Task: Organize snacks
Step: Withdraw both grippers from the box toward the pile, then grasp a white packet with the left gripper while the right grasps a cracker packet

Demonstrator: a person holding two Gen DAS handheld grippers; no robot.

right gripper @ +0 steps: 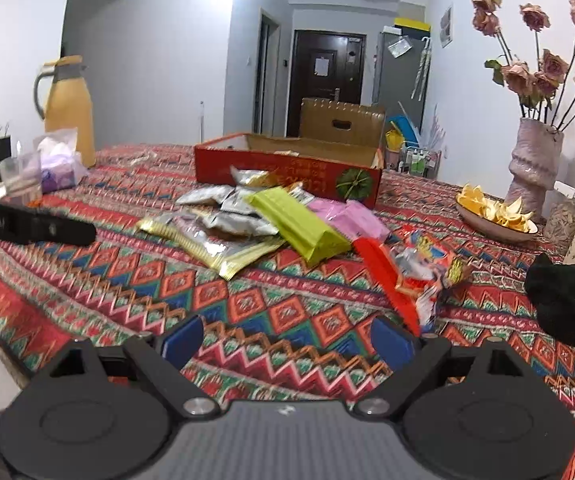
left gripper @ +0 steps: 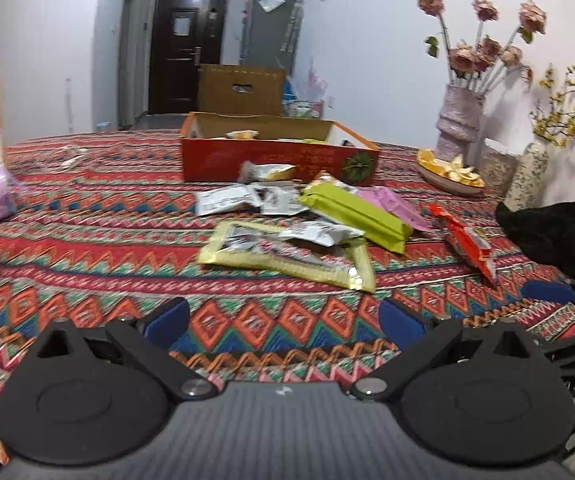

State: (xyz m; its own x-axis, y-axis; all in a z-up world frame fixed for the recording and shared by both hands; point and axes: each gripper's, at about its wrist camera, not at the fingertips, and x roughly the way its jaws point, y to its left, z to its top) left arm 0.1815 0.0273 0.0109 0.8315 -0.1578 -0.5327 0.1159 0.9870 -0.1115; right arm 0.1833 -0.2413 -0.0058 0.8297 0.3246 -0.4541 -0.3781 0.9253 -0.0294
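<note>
Snack packets lie in a loose pile mid-table: a gold-edged packet (left gripper: pixel 287 254) (right gripper: pixel 215 246), a green packet (left gripper: pixel 357 210) (right gripper: pixel 299 226), a pink packet (left gripper: pixel 391 204) (right gripper: pixel 353 216), a red packet (left gripper: pixel 467 242) (right gripper: pixel 403 276) and several silver ones (left gripper: pixel 231 198) (right gripper: pixel 207 196). Behind them stands an open red box (left gripper: pixel 279 158) (right gripper: pixel 287 166) with a snack inside. My left gripper (left gripper: pixel 283 320) is open and empty, short of the gold-edged packet. My right gripper (right gripper: pixel 287 340) is open and empty, its right finger just in front of the red packet.
A patterned cloth covers the table (left gripper: pixel 87 220) (right gripper: pixel 127 272). A plate of orange peel (left gripper: pixel 449 172) (right gripper: pixel 495 212), a pink vase of dried roses (left gripper: pixel 459 124) (right gripper: pixel 533 160) and a black cloth (left gripper: pixel 555 232) (right gripper: pixel 567 292) are at the right. A yellow jug (right gripper: pixel 69 108) and plastic bags (right gripper: pixel 55 160) are at the left.
</note>
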